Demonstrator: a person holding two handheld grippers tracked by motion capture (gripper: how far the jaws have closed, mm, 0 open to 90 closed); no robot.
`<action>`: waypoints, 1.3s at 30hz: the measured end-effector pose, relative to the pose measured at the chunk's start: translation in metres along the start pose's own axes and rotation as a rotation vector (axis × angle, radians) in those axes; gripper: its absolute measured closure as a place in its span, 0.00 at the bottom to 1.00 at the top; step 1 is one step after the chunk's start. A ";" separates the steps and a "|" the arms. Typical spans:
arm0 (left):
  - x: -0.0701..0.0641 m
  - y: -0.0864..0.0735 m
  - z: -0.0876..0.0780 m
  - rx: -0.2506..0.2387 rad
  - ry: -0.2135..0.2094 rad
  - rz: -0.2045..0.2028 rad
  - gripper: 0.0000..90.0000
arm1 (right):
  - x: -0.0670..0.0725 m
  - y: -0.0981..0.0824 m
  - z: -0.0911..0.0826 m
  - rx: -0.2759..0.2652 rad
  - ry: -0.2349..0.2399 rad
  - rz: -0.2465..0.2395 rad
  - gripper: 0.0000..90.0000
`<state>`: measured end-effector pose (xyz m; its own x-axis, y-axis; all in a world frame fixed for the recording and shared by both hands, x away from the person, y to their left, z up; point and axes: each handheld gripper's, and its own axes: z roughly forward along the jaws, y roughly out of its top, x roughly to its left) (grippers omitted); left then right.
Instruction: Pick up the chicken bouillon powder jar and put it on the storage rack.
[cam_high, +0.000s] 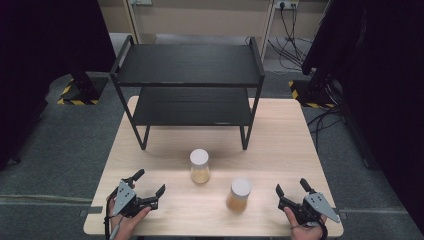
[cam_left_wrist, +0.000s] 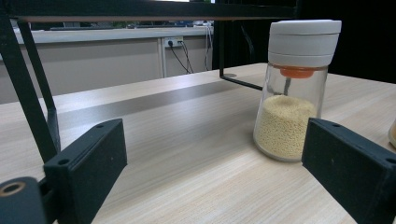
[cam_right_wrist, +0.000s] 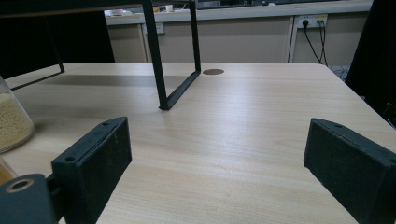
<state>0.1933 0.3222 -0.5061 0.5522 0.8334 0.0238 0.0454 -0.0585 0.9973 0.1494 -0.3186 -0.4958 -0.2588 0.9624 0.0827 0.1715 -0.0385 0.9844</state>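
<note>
Bench (cam_high: 280, 135): light wood, both claws sit near its near edge, left and right corners. Open wood between them, and more between the jars and the near edge.

Left claw (cam_high: 149, 186): jaws wide apart, nothing between them, touching nothing. Right claw (cam_high: 291, 187): same, wide apart and empty, bare wood ahead of it in the right gripper view.

Pale-grain jar (cam_high: 199, 166): upright, white lid, mid-bench, just in front of the black two-tier shelf (cam_high: 189, 65), apart from its legs. Left gripper view has it right of centre, beyond the jaws. Amber jar (cam_high: 238, 195): upright, white lid, nearer and right of the first, between the claws, closer to the right one.

Shelf takes the far half of the bench. Grey floor around, cables and wall sockets at the far right.
</note>
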 end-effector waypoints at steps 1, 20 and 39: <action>0.000 0.000 0.000 -0.001 0.000 0.000 0.07 | 0.000 0.000 0.000 0.000 0.000 0.000 0.09; -0.006 0.009 0.016 -0.050 -0.048 0.006 0.06 | -0.001 0.001 0.001 0.007 0.000 0.014 0.09; -0.024 0.020 0.059 -0.061 -0.130 0.030 0.07 | -0.001 0.001 0.000 0.004 0.000 0.018 0.09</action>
<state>0.2304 0.2688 -0.4910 0.6560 0.7533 0.0479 -0.0209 -0.0453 0.9988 0.1502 -0.3199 -0.4951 -0.2561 0.9614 0.1005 0.1802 -0.0546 0.9821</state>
